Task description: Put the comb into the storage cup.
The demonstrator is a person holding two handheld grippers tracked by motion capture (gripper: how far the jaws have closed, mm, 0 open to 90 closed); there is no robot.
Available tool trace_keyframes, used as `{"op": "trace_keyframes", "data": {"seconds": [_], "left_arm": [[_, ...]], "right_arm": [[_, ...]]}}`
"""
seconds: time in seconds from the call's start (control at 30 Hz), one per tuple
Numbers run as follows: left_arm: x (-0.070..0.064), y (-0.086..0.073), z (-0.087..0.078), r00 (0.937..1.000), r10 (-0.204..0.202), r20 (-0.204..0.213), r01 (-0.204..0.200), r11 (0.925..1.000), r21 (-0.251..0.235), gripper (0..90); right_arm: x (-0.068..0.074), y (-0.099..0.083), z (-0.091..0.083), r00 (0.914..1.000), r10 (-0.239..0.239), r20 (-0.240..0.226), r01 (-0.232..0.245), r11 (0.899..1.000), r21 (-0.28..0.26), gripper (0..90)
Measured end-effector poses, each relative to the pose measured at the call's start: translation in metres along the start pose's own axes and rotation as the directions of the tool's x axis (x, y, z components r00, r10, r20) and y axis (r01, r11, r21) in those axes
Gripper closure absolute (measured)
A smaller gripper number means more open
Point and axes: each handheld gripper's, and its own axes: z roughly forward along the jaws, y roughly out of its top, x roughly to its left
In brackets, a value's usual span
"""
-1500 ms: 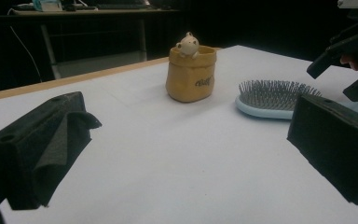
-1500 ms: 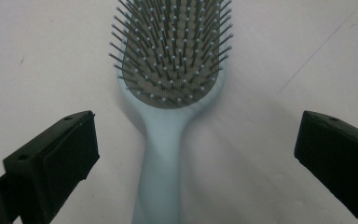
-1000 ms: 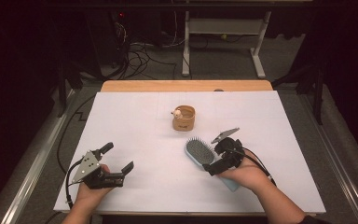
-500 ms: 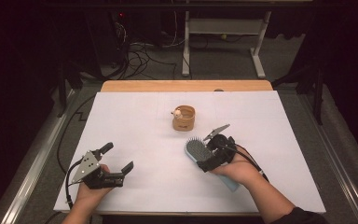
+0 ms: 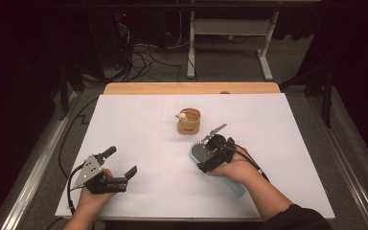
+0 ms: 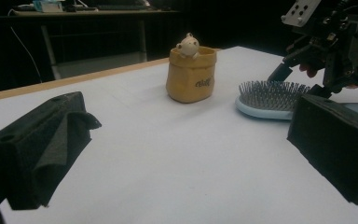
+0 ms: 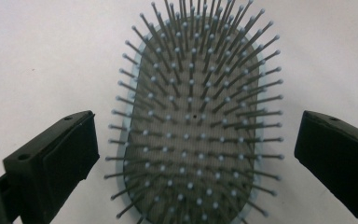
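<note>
Step in hand, as judged: lining up for a grab on the hairbrush [image 7: 193,121], not yet gripping. Right tool [image 5: 214,152] poised directly over the brush head, jaws spread wide, one on either flank of the bristle pad, neither touching it. Bristles up, pale blue back flat on the white bench [image 5: 139,129], handle running back beneath the right hand [image 5: 237,168] and poking out past the wrist. Seen from the left tool's camera, right tool tilted nose-down just above the bristles, a small gap between.

Left tool [image 5: 120,168] well off to the side of the brush, parked low on the bench, jaws apart and holding nothing, pointed roughly toward the small tan pouch [image 6: 191,74] with a little toy figure [image 6: 188,45] peeking over its rim. Pouch just beyond the brush head, ahead of the right tool, upright and untouched.

Next move, by the look of it: lower straight down until the jaws sit beside the plastic rim rather than the bristles, then close across the head's width. Worth keeping level, since a skewed squeeze on a smooth rounded edge could slip or roll the brush. Also worth minding the pouch close in front during any lift or forward swing.
</note>
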Motion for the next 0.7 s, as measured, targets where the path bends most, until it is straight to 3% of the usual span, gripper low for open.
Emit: {"op": "trace_keyframes", "data": {"seconds": [0.47, 0.5, 0.7], "left_arm": [[-0.002, 0.001, -0.001, 0.9996, -0.027, -0.008, 0.026, 0.9996, -0.004, 0.3], [-0.002, 0.001, -0.001, 0.9995, -0.031, -0.009, 0.031, 0.9995, -0.004, 0.3], [-0.001, 0.001, -0.001, 0.9997, -0.022, -0.003, 0.022, 0.9997, -0.004, 0.2]], "right_arm": [[0.002, 0.018, 0.017, 0.9998, -0.018, 0.012, 0.017, 0.999, 0.043, 0.5], [0.001, 0.019, 0.018, 0.9993, -0.035, 0.015, 0.035, 0.998, 0.044, 0.5], [0.002, 0.023, 0.022, 0.9995, -0.027, 0.019, 0.025, 0.998, 0.064, 1.3]]}}
